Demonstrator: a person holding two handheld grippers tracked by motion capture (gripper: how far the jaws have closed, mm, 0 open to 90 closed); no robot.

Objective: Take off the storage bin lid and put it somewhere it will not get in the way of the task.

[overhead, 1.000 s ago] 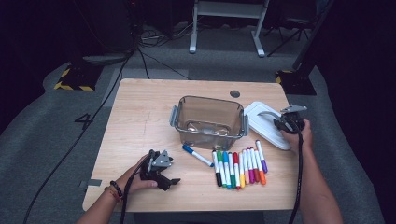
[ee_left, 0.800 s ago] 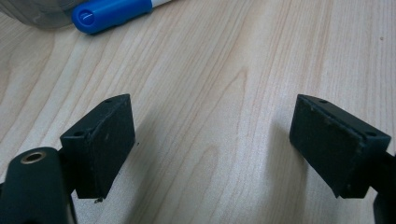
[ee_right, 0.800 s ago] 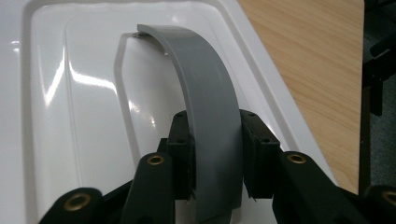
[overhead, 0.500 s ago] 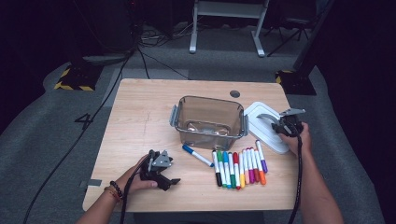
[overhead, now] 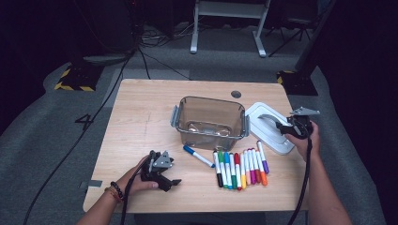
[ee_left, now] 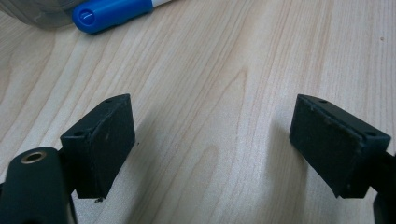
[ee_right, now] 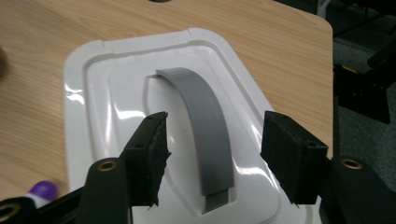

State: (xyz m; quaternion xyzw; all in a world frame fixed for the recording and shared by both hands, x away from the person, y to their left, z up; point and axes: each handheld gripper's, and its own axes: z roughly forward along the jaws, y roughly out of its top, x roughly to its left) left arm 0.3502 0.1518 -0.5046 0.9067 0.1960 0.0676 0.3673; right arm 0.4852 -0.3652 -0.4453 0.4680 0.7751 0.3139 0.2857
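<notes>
A white lid with an arched grey handle lies flat at the table's right, beside a clear smoky container. My right gripper hovers just over the lid. Its jaws have just been opening and now straddle the handle with gaps on both sides, so the pads touch nothing. My left gripper rests on the wood near the front left. Its jaws stand apart over bare table. A blue-capped marker lies ahead of it.
A row of several coloured markers lies in front of the container, and the blue marker lies slanted to their left. A purple marker cap shows by the lid's near corner. The table's right edge is close to my right hand.
The right gripper's jaws have spread apart off the lid's grey handle, and that hand has drawn back and up slightly. The left hand and the lid have stayed put.
</notes>
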